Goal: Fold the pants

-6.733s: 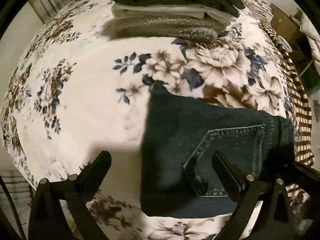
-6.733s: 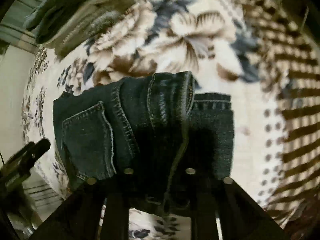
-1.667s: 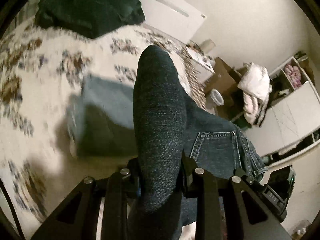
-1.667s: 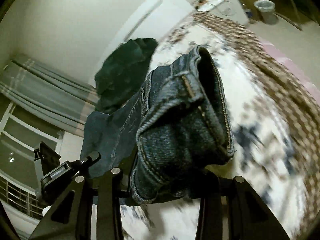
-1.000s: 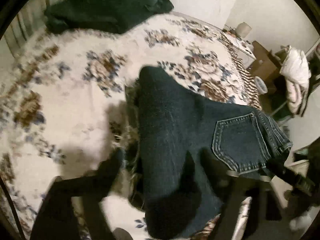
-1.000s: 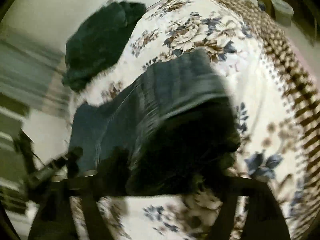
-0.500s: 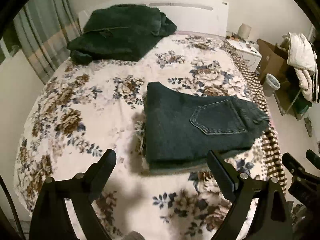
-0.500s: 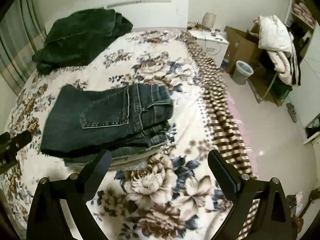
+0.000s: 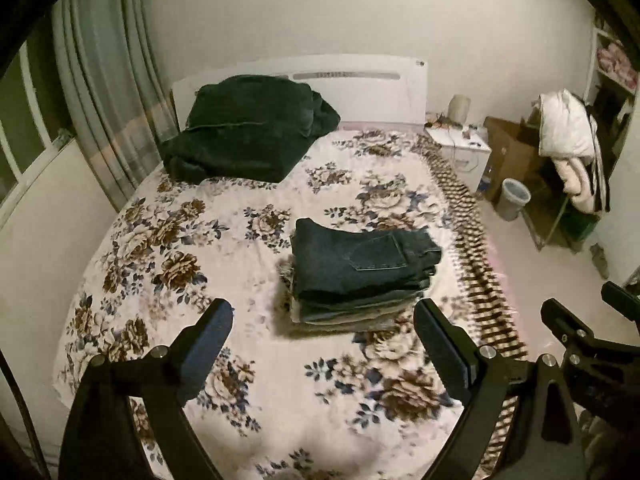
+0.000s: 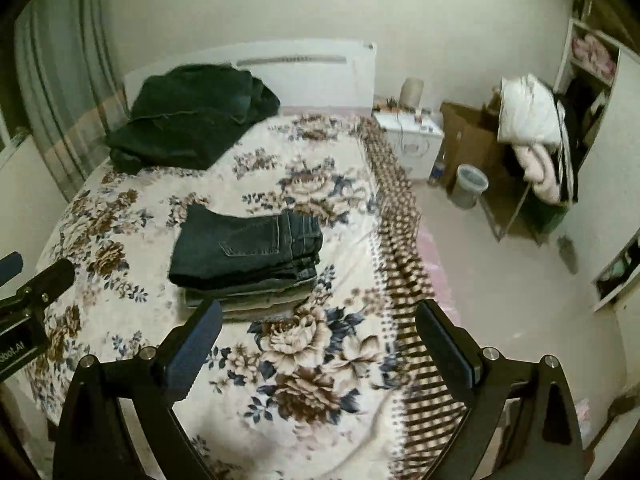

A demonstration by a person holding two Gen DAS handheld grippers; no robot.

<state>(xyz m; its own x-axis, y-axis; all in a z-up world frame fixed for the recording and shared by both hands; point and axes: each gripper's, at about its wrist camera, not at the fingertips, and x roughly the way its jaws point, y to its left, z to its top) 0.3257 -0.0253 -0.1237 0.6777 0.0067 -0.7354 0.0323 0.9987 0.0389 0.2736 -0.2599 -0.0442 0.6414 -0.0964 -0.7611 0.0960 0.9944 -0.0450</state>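
Folded dark blue jeans (image 9: 360, 264) lie back pocket up on top of a stack of folded clothes in the middle of the floral bed cover (image 9: 168, 248). In the right wrist view the same jeans (image 10: 248, 246) sit left of centre. My left gripper (image 9: 324, 328) hangs open, high above and in front of the stack, nothing between its fingers. The right gripper (image 10: 318, 326) is open too, empty, raised above the bed's near right part. Part of the right gripper (image 9: 576, 332) shows at the left wrist view's right edge.
A heap of dark green cloth (image 9: 244, 128) lies at the head of the bed by the white headboard (image 9: 360, 84). Curtains (image 9: 100, 92) hang at left. A nightstand (image 9: 460, 152), bin (image 9: 514, 198), cardboard box and a rack with white bedding (image 9: 568, 136) stand at right.
Both grippers let go of the folded jeans on the stack, opened, and rose up and back from the bed; the stack now looks smaller and farther away.
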